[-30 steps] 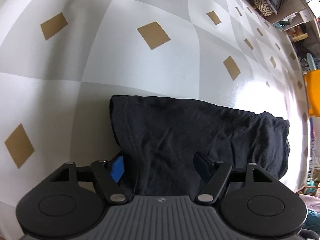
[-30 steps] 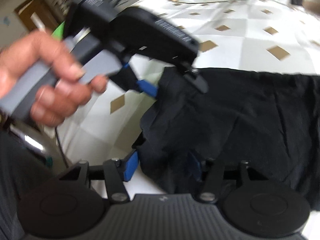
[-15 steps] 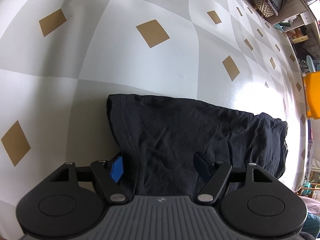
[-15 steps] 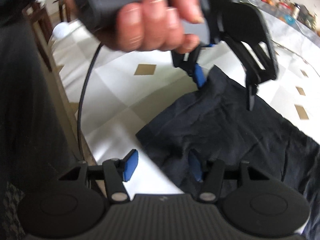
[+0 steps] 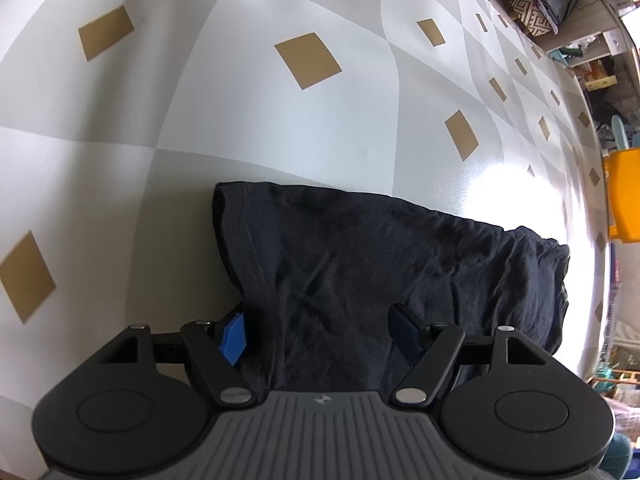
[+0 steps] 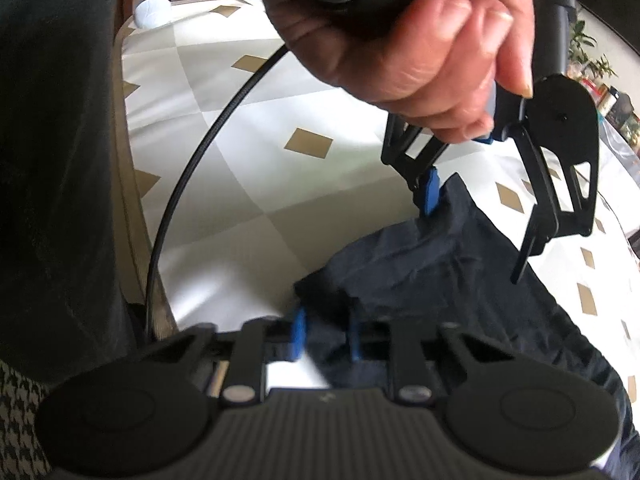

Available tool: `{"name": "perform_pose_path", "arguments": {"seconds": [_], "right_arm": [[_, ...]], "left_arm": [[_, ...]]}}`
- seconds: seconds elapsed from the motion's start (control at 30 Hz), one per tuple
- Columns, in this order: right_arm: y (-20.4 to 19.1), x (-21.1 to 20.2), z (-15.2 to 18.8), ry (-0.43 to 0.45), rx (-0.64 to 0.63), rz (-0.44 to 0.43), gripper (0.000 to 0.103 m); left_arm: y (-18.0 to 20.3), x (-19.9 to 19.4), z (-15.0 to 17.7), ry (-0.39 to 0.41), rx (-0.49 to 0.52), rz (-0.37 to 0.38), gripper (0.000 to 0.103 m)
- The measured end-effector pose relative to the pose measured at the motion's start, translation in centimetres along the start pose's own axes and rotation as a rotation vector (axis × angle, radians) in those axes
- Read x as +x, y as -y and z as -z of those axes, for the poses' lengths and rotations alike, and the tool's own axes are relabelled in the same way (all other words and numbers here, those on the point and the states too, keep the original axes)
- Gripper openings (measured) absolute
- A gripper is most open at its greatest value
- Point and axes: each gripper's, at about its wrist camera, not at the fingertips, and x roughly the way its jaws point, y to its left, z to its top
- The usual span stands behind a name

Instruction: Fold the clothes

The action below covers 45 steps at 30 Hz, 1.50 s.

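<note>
The garment (image 5: 380, 272) lay flat on the desk (image 5: 280, 128), near its front edge. The left tongs (image 5: 320, 328) straddled its near left part, one finger (image 5: 234, 336) just off the hem at the left, the other over the cloth. The right tongs (image 6: 326, 336) were closing across a corner of the garment (image 6: 440, 300), cloth between them. Beyond that corner stood the left tongs (image 6: 476, 236), held by a hand (image 6: 408, 36). A cable (image 6: 192, 168) ran down toward the desk's (image 6: 248, 152) near edge.
</note>
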Motion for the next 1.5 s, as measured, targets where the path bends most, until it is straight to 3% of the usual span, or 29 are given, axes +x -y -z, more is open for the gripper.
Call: {"name": "perform_pose_path", "arguments": {"seconds": [0.1,0.37,0.5,1.1,1.27,1.5], "right_arm": [[1.5,-0.7,-0.2,0.020,0.108,-0.019,0.012],[11.0,-3.1,2.6,0.102,0.722,-0.167,0.012],[13.7,-4.3,4.5,0.156,0.874,-0.201,0.012],[16.0,-5.8,5.2,0.205,0.907,-0.212,0.012],[16.4,-6.0,5.3,0.218,0.930,-0.220,0.012],[16.5,-6.2,5.3,0.221,0.932,-0.219,0.012]], "left_arm": [[-0.3,-0.3,-0.2,0.003,-0.002,-0.015,0.077],[-2.1,-1.5,-0.5,0.041,-0.089,0.041,0.086],[-1.9,-0.9,-0.6,0.022,-0.107,0.047,0.087],[-2.0,-0.6,-1.0,-0.009,-0.131,0.032,0.087],[-2.5,-0.3,-1.1,-0.005,-0.190,0.089,0.090],[-2.2,0.3,-1.4,0.018,-0.199,0.118,0.094]]}}
